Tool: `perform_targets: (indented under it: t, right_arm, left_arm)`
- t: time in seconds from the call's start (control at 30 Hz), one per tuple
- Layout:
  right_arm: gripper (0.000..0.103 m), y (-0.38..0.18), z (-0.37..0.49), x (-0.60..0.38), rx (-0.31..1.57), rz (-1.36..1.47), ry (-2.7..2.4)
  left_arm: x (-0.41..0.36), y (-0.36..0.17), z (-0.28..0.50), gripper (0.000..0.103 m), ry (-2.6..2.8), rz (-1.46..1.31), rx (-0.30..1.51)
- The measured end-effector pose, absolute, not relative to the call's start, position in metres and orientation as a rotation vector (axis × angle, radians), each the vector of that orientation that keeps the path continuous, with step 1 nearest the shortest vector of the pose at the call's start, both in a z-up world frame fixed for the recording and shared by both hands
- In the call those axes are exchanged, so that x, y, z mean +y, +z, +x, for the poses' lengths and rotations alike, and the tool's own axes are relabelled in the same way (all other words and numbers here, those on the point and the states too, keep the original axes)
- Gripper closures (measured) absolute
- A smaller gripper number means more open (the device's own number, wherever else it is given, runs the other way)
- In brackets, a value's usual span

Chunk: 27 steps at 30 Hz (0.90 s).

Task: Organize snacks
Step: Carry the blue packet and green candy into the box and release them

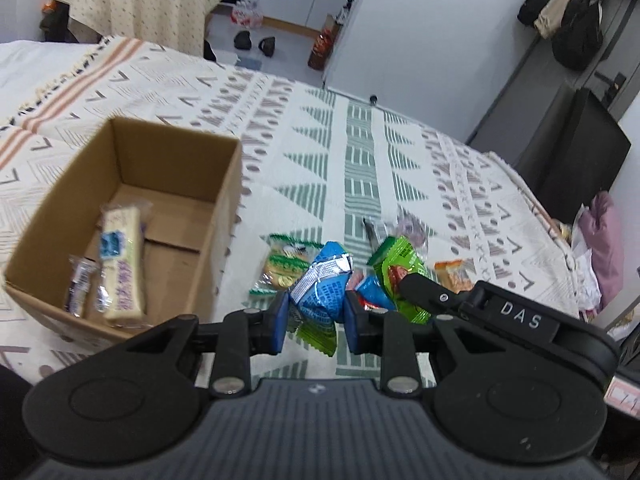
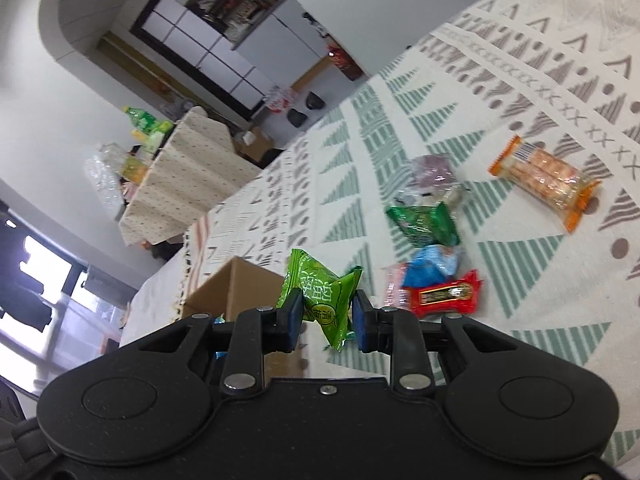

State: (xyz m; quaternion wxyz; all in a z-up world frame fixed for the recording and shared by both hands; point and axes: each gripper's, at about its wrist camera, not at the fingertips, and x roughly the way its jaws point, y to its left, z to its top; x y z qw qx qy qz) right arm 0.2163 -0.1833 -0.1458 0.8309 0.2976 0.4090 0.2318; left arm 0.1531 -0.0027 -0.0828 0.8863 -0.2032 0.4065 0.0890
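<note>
Snacks pinched: blue packet (image 1: 320, 292) in left hand-held gripper (image 1: 316, 320), green packet (image 2: 324, 300) in right hand-held gripper (image 2: 326, 320).

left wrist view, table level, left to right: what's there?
cardboard box → green-and-white cracker packet → blue snack packet held in left gripper → light green packet → orange packet

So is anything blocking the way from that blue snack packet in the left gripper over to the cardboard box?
Nothing visible does. The left gripper is shut on the blue packet, and the cardboard box sits just to its left, open-topped, only its near wall to clear.
</note>
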Motion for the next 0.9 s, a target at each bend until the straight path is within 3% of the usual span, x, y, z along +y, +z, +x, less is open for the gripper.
perform_targets:
  t: [0.9]
  right_arm:
    - [0.077, -0.124, 0.196, -0.121, 0.768, 0.554, 0.628]
  left_arm:
    - [0.09, -0.064, 0.122, 0.075, 0.342, -0.483, 0.773]
